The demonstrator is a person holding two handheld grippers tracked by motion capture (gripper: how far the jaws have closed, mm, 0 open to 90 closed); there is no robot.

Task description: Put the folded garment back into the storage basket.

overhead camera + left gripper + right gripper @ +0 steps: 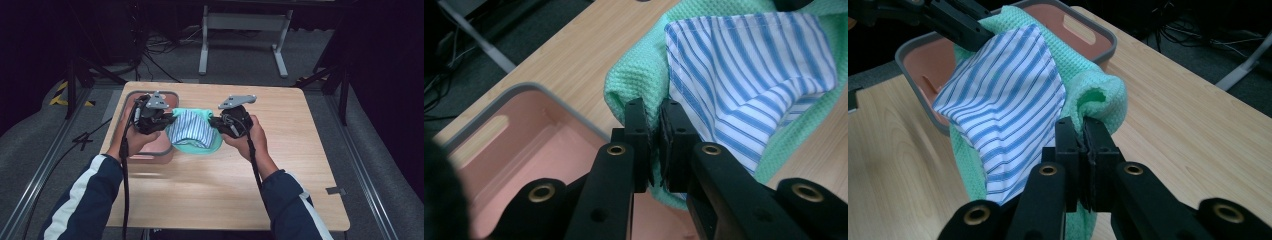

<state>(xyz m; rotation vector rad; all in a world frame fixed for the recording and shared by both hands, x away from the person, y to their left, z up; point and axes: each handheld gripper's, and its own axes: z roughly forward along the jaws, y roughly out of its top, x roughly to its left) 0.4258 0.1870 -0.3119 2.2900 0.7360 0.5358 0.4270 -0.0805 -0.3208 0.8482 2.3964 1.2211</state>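
Left hand-held gripper [167,119] and right hand-held gripper [214,121] each pinch one side of the green cloth [205,146], striped cloth [190,129] lying on it. Bundle hangs between them, above the desk [210,185]. Pink tray [152,146] sits under the left hand-held gripper, just left of the bundle.

Both sleeves are dark navy with a broad white stripe down the outside, the left sleeve [82,200] and the right sleeve [295,207] alike. The left gripper [167,120] and right gripper [214,121] are chunky black units, each with a grey three-cornered plate on top and a black cable trailing back past the sleeves. Up close, each one's square-tipped black jaws sit on arms with brass-ringed holes.
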